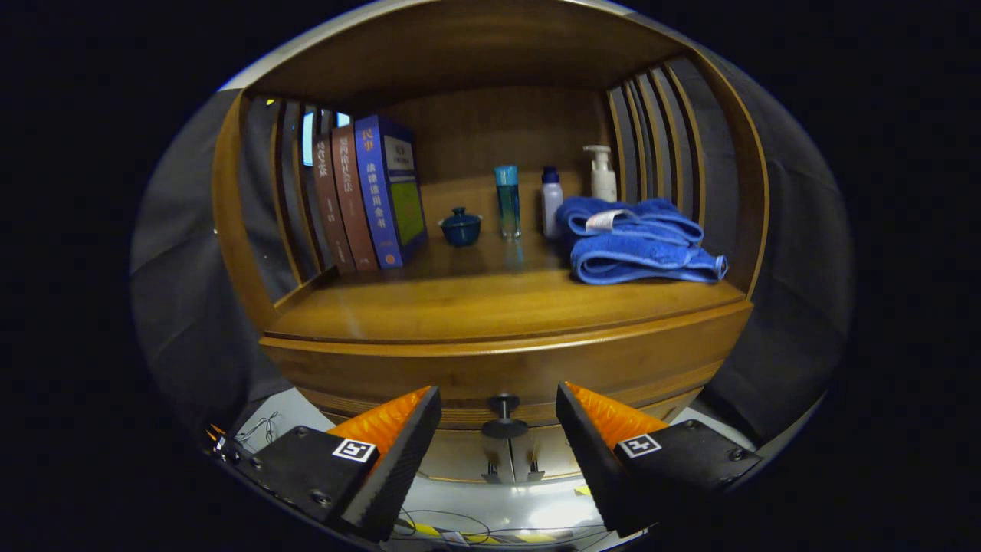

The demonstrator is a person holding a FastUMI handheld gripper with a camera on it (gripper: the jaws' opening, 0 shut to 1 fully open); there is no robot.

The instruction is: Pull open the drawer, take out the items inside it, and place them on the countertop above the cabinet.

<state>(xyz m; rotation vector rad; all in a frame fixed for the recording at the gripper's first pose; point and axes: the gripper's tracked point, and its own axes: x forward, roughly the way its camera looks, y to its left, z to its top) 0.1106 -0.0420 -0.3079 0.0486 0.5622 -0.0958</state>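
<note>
A wooden cabinet faces me with its drawer front (613, 364) closed under the countertop (490, 303). A dark round knob (503, 414) sticks out from the drawer's lower middle. My gripper (498, 406) stands open, its two fingers either side of the knob with clear gaps, touching nothing. The inside of the drawer is hidden.
On the countertop stand three books (368, 195) at the left, a small dark lidded cup (460, 227), a teal bottle (506, 202), a white bottle (551, 201), a pump bottle (602, 175) and a folded blue towel (640, 241) at the right. Slatted side walls flank the shelf. Cables lie on the floor below.
</note>
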